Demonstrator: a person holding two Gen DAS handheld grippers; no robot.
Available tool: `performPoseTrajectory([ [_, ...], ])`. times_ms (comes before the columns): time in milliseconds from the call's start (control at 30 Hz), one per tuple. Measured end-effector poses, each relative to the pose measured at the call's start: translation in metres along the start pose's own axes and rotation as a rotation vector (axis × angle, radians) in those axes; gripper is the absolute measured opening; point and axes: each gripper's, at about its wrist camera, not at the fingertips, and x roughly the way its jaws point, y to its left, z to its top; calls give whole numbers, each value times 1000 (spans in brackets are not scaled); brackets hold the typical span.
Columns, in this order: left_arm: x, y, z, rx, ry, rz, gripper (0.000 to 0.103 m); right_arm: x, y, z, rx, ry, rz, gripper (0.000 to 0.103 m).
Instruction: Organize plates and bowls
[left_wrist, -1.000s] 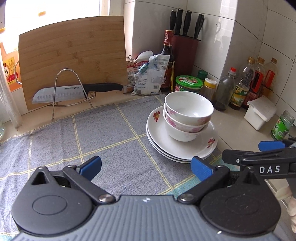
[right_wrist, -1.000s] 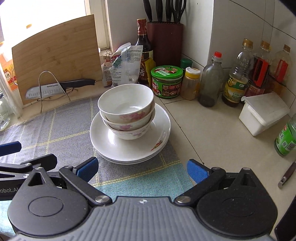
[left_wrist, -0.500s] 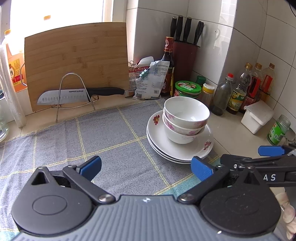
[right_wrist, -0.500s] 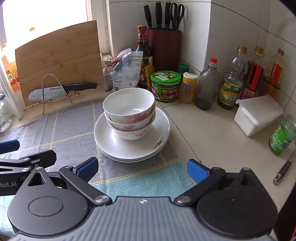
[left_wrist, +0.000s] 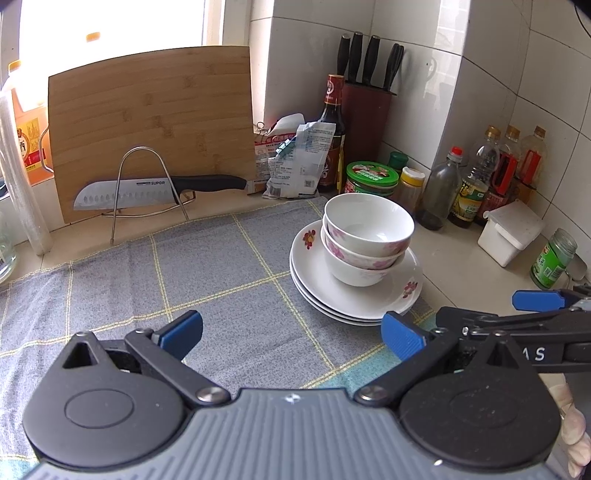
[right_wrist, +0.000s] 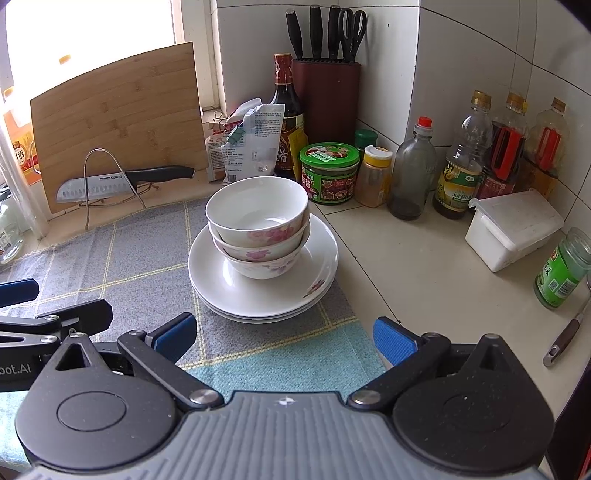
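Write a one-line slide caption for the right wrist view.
Open right gripper faces three bowls stacked on plates.

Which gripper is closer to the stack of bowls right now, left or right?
Right, by a little. The right gripper faces the stack of bowls almost head-on; the left gripper sits off to their left. Both are open, touching nothing.

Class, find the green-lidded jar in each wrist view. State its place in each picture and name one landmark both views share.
Left wrist view: the green-lidded jar sits right of centre in the upper half, just behind the stacked bowls.
Right wrist view: it sits just above centre, behind and right of the bowls.
Shared landmark: the dark red knife block stands in the tiled corner behind the jar.
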Motion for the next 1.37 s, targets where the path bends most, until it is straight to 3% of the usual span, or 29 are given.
performPoseTrajectory([
  [1367, -5, -2, 1, 8, -9, -5, 102, -4, 2, 2, -3, -9, -26, 103],
])
